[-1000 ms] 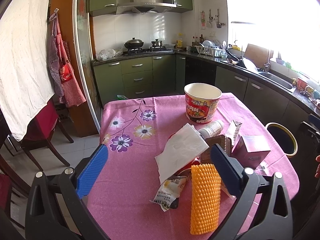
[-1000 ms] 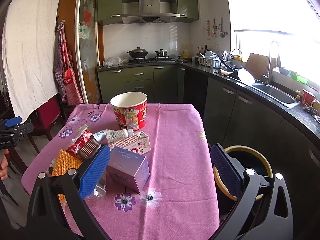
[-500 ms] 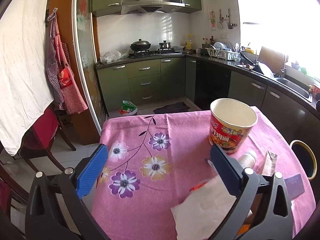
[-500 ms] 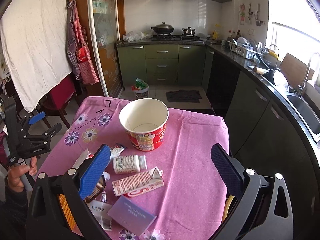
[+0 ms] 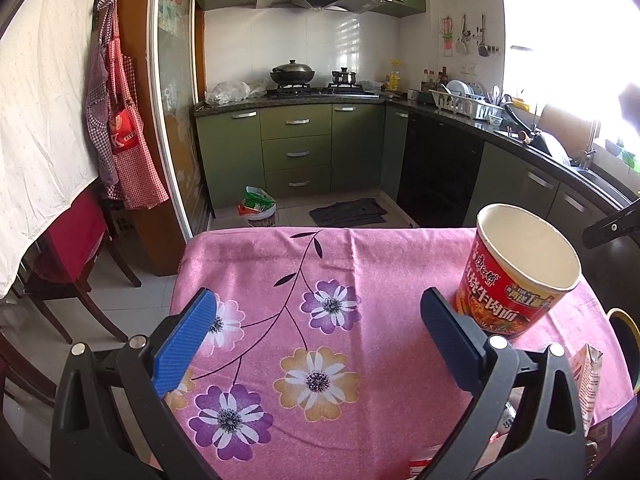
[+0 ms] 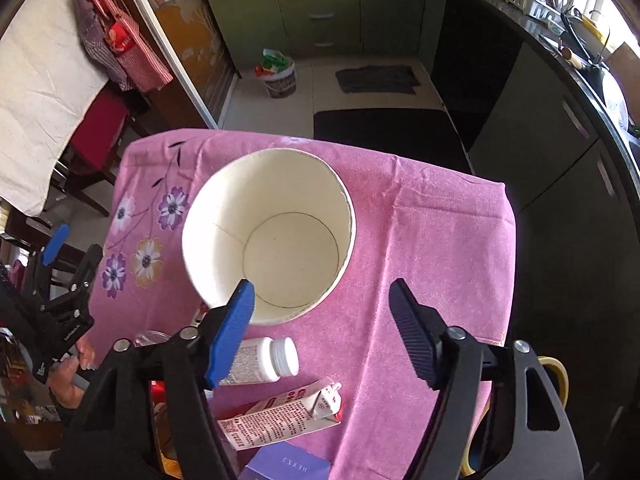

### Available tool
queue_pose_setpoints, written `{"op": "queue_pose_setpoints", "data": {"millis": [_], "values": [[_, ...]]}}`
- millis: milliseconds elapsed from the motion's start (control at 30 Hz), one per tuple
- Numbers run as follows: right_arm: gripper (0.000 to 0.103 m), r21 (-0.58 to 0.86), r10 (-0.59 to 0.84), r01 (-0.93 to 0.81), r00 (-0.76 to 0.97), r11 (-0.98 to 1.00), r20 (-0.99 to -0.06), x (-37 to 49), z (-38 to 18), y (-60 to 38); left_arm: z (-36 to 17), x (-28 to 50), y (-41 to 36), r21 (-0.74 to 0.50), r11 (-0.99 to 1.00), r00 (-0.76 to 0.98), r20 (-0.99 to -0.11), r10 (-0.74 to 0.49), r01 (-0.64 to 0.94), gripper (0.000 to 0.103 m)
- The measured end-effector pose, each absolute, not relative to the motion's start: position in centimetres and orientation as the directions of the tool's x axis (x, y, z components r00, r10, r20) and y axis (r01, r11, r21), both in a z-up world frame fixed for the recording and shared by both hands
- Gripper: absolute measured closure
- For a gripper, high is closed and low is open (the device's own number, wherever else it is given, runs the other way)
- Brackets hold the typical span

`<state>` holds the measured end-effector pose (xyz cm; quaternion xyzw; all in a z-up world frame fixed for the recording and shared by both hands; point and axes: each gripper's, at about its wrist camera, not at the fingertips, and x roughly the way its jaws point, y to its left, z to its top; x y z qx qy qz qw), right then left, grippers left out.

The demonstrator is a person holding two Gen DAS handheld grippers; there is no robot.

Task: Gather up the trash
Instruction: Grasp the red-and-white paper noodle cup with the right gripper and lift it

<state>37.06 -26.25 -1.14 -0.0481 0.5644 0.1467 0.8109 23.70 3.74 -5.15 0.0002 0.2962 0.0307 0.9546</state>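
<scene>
On the pink tablecloth [image 6: 432, 240] the empty noodle cup [image 6: 268, 236] stood upright, with bottle [image 6: 260, 362] and carton [image 6: 280, 416] lying just beside it. Right gripper [image 6: 322, 300] hung over the cup, jaws wide, holding nothing. Left gripper [image 5: 316, 316] was wide open and empty too, beside the cup.

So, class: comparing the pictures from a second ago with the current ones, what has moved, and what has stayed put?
The right gripper has risen and tipped forward, so it now looks down into the empty noodle cup, jaws open. The left gripper has swung away from the trash pile toward the bare flowered tablecloth, also open. Nothing was grasped or released. The cup, pill bottle and milk carton lie where they were.
</scene>
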Motion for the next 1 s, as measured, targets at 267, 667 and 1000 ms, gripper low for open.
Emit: {"op": "queue_pose_setpoints", "data": {"millis": [267, 667, 1000], "values": [[0.050, 0.040, 0.096, -0.222, 0.248, 0.974, -0.964, 41.1, -4.5, -25.4, -6.0, 24.1, 3.2, 0.023, 0.999, 0.814, -0.580, 0.039, -0.031, 0.006], [0.097, 0.112, 0.137, -0.150, 0.165, 0.982, -0.977, 44.0, -8.5, -26.1, -6.5, 23.9, 2.4, 0.040, 0.999, 0.809, -0.587, 0.029, -0.007, 0.006], [0.099, 0.163, 0.189, -0.118, 0.264, 0.980, -0.946, 43.6, -4.7, -28.6, -6.7, 23.8, 2.3, 0.058, 0.998, 0.812, -0.582, 0.036, -0.004, 0.006]]}}
